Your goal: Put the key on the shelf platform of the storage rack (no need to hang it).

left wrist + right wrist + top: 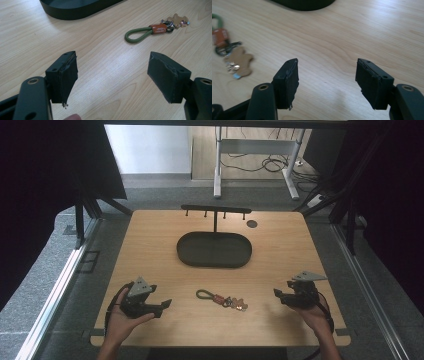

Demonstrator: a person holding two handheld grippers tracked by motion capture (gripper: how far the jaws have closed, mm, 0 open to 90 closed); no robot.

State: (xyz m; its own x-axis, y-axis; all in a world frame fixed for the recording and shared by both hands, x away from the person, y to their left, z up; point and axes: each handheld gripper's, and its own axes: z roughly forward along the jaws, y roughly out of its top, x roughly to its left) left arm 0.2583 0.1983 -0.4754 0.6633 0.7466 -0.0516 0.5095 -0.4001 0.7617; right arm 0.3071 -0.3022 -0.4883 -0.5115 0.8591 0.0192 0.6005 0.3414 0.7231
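Observation:
A keychain (221, 298) lies on the wooden table (150, 250) near the front middle: a green cord loop (138, 35), an orange tag (158, 28) and a tan bear-shaped charm (239, 61). My left gripper (164, 306) rests at the front left, open, jaws wide apart with nothing between them (112, 77). My right gripper (278, 294) sits at the front right, open and empty too (327, 82). The keychain lies between the two grippers, apart from both.
A dark oval tray (215, 249) sits mid-table behind the keychain. Behind it stands a black T-shaped rack with pegs (216, 211). A small dark disc (252, 224) lies at the back right. Bare wood surrounds each gripper.

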